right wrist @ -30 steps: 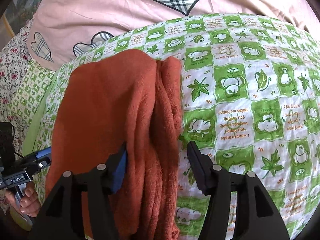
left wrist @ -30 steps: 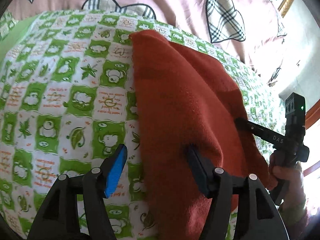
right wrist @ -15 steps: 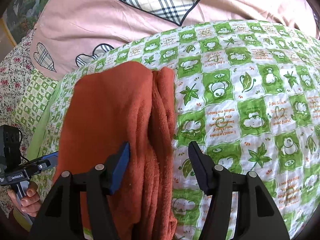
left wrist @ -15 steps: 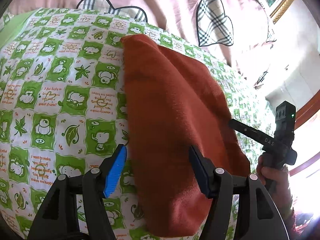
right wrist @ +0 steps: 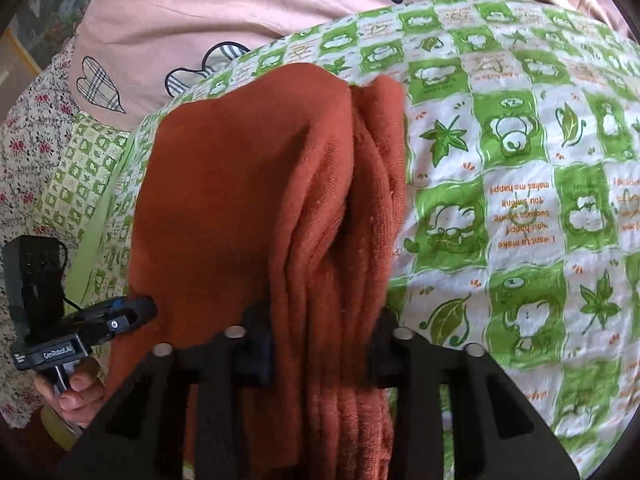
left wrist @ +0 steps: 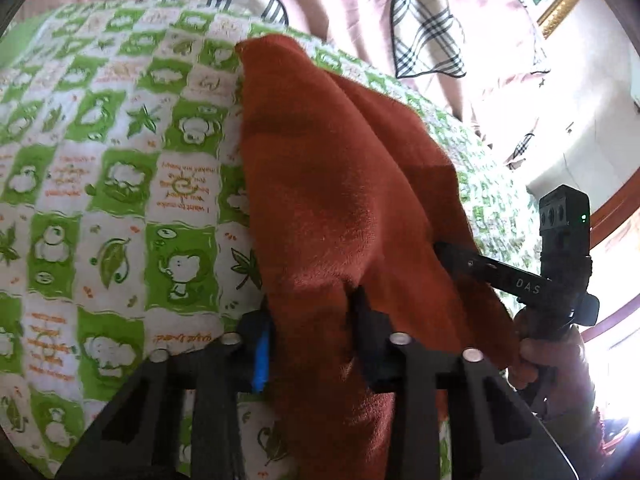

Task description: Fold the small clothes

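A rust-orange fleece garment lies folded lengthwise on a green-and-white checked bed cover. My left gripper is shut on the garment's near left edge, the cloth bunched between its jaws. My right gripper is shut on the near right edge, where several stacked layers of the garment pass between its jaws. The right gripper also shows in the left wrist view, reaching into the cloth. The left gripper also shows in the right wrist view at the garment's left edge.
A pink quilt with plaid heart patches lies behind the cover. A floral sheet shows at the left. A wall and picture frame are at the far right.
Both grippers have closed from open onto the garment's near edge. Both cameras have moved closer to the cloth, which now bunches between the jaws.
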`<state>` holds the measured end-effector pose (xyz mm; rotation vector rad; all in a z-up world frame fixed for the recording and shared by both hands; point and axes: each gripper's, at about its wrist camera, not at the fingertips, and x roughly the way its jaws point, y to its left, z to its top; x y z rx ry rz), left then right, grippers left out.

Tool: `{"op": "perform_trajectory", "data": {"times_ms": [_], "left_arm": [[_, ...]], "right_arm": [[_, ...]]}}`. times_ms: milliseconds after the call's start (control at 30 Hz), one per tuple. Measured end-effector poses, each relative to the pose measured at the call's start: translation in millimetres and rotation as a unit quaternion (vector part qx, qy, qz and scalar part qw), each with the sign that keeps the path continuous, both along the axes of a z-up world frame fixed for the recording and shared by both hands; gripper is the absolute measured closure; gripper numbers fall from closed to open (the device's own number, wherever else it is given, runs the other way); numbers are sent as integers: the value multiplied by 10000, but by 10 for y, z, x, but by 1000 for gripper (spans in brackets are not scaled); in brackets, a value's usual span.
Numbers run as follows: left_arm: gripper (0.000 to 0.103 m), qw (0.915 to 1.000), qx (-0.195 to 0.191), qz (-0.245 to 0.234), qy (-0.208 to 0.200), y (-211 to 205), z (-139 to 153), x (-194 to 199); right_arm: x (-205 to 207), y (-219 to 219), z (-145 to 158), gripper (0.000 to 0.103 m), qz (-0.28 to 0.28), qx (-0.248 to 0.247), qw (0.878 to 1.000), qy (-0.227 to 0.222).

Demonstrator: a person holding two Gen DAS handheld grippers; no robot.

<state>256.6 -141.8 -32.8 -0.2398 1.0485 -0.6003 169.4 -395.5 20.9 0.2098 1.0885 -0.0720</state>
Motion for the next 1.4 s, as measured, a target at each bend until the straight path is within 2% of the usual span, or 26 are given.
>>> {"op": "perform_trajectory", "data": {"times_ms": [233, 333, 500, 633, 767, 867, 933, 1067, 1167, 1233, 1400], "left_arm": [[76, 9986, 65, 33, -533, 281, 361, -371], [76, 9975, 58, 249, -657, 648, 496, -563], [76, 9942, 272, 669, -801, 1349, 683, -946], [76, 9911, 460, 988, -760, 1857, 715, -1250], [75, 9902, 668, 1082, -582, 2111, 539, -1415], [75, 9898, 784, 1158, -271, 2207, 260, -1447], [73, 9887, 829, 1223, -245, 2220, 157, -1481], [71, 9875, 931, 1224, -354, 2212, 151, -1528], [65, 9875, 967, 1198, -338, 2237, 155, -1550], [59, 9875, 926, 1235, -311, 2284, 186, -1554], [55, 9871, 704, 1413, -279, 2438, 251, -1487]], "right_arm": [[-195, 412, 177, 79, 182, 175, 9994, -227], [-253, 754, 163, 80, 475, 385, 9978, -259], [-282, 1385, 67, 80, 1021, 770, 9913, -296], [-257, 1816, -75, 80, 1397, 1041, 9845, -203], [-284, 2089, -307, 80, 1633, 1053, 9809, 105], [-327, 2180, -483, 80, 1615, 713, 9839, 271], [-344, 2142, -539, 80, 1501, 745, 9855, 277], [-360, 2133, -540, 74, 1425, 611, 9875, 292], [-366, 2143, -490, 70, 1389, 539, 9883, 317], [-384, 2135, -425, 69, 1373, 475, 9890, 294], [-403, 2042, -251, 66, 1251, 446, 9911, 125]]}}
